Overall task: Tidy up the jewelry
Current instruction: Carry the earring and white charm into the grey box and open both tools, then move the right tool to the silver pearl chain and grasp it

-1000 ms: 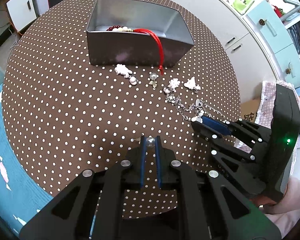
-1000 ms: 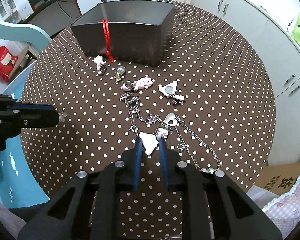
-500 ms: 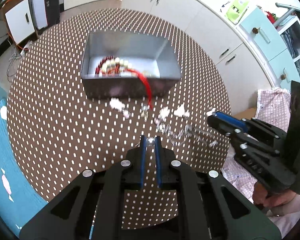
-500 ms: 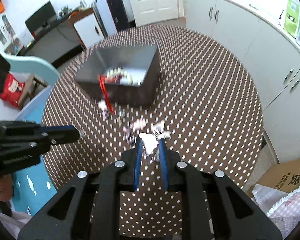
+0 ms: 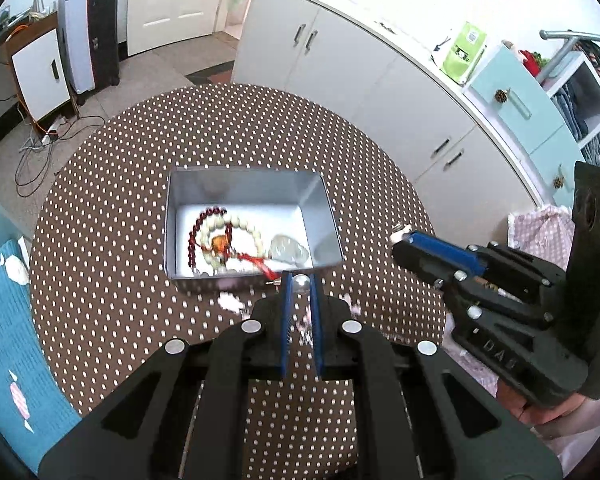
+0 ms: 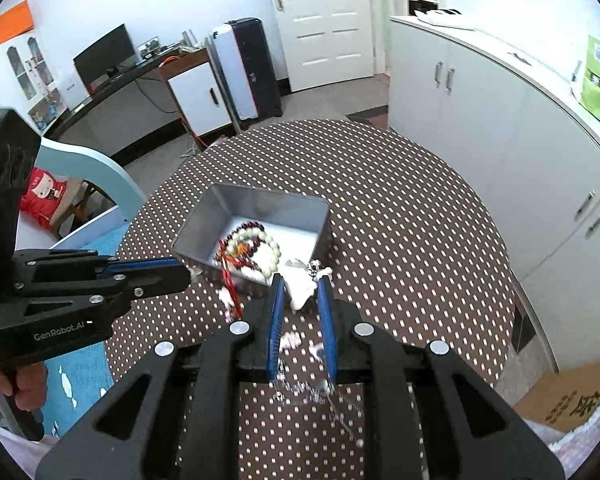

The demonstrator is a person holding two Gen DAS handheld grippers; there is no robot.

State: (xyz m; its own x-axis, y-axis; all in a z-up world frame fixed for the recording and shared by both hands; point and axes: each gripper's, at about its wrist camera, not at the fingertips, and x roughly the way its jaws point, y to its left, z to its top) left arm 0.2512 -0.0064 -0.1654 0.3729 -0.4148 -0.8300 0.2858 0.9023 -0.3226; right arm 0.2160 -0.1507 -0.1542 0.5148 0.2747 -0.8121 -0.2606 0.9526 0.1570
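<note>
Item one, the piece in your left gripper [image 5: 300, 282]: a small clear bead [image 5: 301, 281] pinched between the blue pads at their tips, jaws closed on it, held above the table just in front of the tin's near wall.

Item two, the piece in your right gripper [image 6: 299, 288]: a white charm [image 6: 300, 290] clamped between the blue pads, with a fine silver chain [image 6: 320, 390] trailing below it, blurred. In the left wrist view this gripper [image 5: 400, 237] sits to the right of the tin, a pale scrap showing at its tip.

Item three, the grey metal tin [image 5: 172, 216]: open-topped, rectangular, standing near the middle of the table. Inside it lie a cream bead bracelet [image 5: 240, 226], a dark red bead strand [image 5: 196, 228], a red cord [image 5: 260, 262] reaching to the near wall, and a clear glassy piece [image 5: 288, 248].

Item four, loose pieces [image 5: 230, 302] on the cloth just in front of the tin: small, pale, too blurred to name.

Item five, the round table [image 5: 100, 220]: brown cloth with white dots. Your hand [image 6: 24, 388] grips the left tool's handle at the right wrist view's lower left. White cabinets [image 5: 340, 64] stand beyond the table.
</note>
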